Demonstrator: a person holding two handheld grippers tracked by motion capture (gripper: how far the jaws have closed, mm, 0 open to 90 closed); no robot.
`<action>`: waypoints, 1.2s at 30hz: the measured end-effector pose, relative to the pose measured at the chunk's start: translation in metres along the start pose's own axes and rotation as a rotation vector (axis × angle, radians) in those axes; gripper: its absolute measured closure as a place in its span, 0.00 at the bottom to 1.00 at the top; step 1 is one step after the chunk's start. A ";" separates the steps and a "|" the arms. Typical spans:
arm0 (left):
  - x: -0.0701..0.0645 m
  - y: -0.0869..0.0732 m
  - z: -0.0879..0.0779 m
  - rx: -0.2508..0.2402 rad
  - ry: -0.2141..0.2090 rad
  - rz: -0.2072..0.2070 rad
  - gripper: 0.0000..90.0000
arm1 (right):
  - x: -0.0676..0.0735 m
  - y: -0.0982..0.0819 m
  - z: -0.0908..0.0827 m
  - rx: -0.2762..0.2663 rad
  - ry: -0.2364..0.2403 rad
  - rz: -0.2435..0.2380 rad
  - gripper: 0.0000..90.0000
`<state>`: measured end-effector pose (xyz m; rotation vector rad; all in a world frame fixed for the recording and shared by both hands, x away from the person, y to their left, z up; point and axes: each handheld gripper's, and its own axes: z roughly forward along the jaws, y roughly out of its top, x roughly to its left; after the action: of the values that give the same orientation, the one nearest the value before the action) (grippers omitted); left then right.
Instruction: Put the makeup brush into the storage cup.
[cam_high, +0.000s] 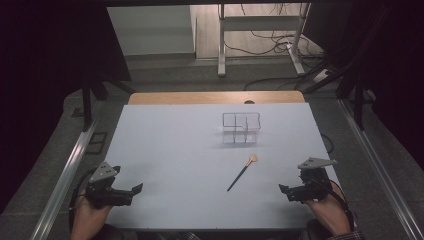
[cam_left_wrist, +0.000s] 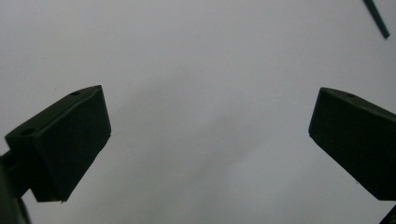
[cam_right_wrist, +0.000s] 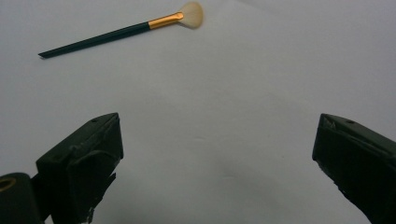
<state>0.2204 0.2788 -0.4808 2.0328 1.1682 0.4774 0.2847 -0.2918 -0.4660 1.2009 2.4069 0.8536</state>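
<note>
brush lies free, right gripper nearer

the makeup brush (cam_high: 243, 172) lies flat on the white table (cam_high: 170, 165), untouched, between the two grippers but closer to the right gripper (cam_high: 290, 192). its long axis runs diagonal in the high view: dark handle tip toward the person & a bit left, gold ferrule and pale fan bristles pointing away, toward the clear organizer (cam_high: 241, 127). in the right gripper view the brush (cam_right_wrist: 121, 32) sits ahead of the jaws, handle end to that view's left, bristles to its right.

right gripper: jaws spread wide, nothing between them, resting near the table's near right edge. left gripper (cam_high: 131, 192): jaws also spread, nothing held, well apart from the brush; the handle tip (cam_left_wrist: 377, 18) just peeks in at the top right of the left gripper view.

organizer: clear, split into several compartments, standing upright beyond the bristle end, near but not touching. all compartments look empty, tho walls are see-through so hard to be sure.

likely next: right gripper goes fwd & left to the handle, jaws set across the axis.
</note>
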 end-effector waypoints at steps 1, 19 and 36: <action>0.000 0.000 0.000 0.000 0.000 0.000 0.00 | 0.000 0.000 0.000 0.000 0.000 0.000 0.02; -0.002 -0.003 0.001 0.025 -0.035 0.020 0.00 | -0.006 -0.001 0.000 -0.043 0.039 0.047 0.00; -0.003 0.000 0.006 0.037 -0.032 0.023 0.00 | 0.000 0.000 0.002 -0.006 0.011 -0.003 0.00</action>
<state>0.2228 0.2741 -0.4843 2.0802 1.1430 0.4358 0.2856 -0.2915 -0.4675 1.1928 2.4123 0.8677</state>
